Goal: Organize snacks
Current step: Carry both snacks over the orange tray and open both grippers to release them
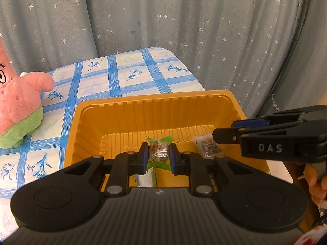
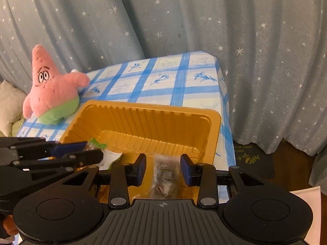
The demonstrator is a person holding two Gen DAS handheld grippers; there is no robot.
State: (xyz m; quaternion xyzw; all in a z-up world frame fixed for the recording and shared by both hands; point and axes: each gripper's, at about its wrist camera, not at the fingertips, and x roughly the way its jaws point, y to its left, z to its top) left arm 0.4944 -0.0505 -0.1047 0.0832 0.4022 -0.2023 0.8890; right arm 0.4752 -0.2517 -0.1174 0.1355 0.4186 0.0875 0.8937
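Note:
An orange plastic tray stands on the blue-checked table. My left gripper hangs over the tray's near side, shut on a small green-wrapped snack that sits upright between its blue pads. The right wrist view shows that gripper at the left with the green wrapper at its tips. My right gripper is over the tray's near right part, its pads closed on a clear-wrapped brown snack. In the left wrist view the right gripper reaches in from the right.
A white and green packet lies in the tray under the left gripper. A pink and green plush toy sits left of the tray. A star-patterned curtain hangs behind the table. The table edge drops away at the right.

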